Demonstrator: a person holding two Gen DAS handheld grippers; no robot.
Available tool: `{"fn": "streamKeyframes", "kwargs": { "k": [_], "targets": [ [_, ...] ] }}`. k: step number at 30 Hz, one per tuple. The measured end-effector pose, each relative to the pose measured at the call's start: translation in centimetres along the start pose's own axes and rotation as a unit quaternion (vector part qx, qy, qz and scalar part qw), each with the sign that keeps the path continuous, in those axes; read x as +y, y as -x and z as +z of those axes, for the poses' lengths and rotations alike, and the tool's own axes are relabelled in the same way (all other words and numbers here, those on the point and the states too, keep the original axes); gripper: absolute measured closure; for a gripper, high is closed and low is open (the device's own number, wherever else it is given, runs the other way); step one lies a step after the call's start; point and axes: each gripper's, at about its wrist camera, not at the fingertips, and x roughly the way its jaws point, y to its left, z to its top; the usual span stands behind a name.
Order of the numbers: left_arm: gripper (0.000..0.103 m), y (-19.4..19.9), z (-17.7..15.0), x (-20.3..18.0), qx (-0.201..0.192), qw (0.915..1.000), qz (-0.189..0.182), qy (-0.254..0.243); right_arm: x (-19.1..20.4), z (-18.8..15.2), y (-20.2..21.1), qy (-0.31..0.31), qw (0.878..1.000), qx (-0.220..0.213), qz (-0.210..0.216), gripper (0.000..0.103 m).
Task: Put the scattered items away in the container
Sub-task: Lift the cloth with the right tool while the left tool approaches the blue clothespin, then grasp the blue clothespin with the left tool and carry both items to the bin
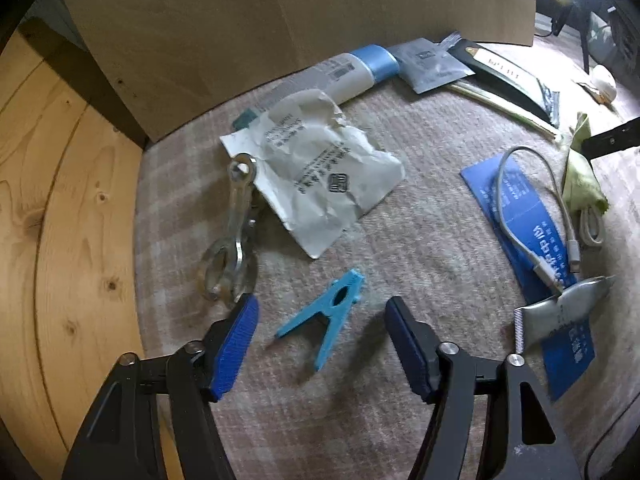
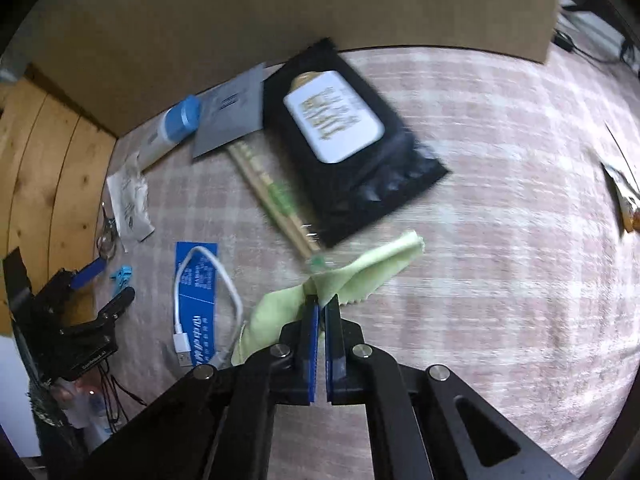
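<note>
Blue clothespin lies flat on the checked cloth, right between my left tongs, long axis running slantwise, legs splayed towards me. Those tongs stand spread, touching nothing. My right tongs pinch the pale green wiping cloth, well off to the right. Cardboard box sits beyond.

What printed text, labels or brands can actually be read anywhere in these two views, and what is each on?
Nothing reads clearly enough to quote.
Crumpled white packet: dark print lines and a small square mark, too distorted.
Blue card: white characters, too blurred.
Black pouch: gold lettering on a white label, motion-blurred.
White tube: small print and barcode-like marks, too small.
Grey sachet: small mark, unreadable.
</note>
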Motion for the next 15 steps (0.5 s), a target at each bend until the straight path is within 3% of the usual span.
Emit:
{"fn": "streamKeyframes", "kwargs": {
  "k": [3, 7, 15],
  "targets": [
    [0.061, 0.4, -0.1, -0.7, -0.002, 0.9999, -0.016, 0.0, -1.8, 0.5, 0.9, -0.019, 1.0, 0.0, 0.004, 0.101],
    [0.073, 1.0, -0.4, -1.6, -0.002, 0.9998, -0.017, 0.006, -3.9, 0.2, 2.5, -0.017, 0.999, -0.015, -0.03, 0.101],
    [0.078, 1.0, -1.5, -1.3, 0.007, 0.9984, -0.038, 0.04, -2.2, -1.0, 0.6, -0.009, 0.998, -0.022, -0.049, 0.101]
  ]
}}
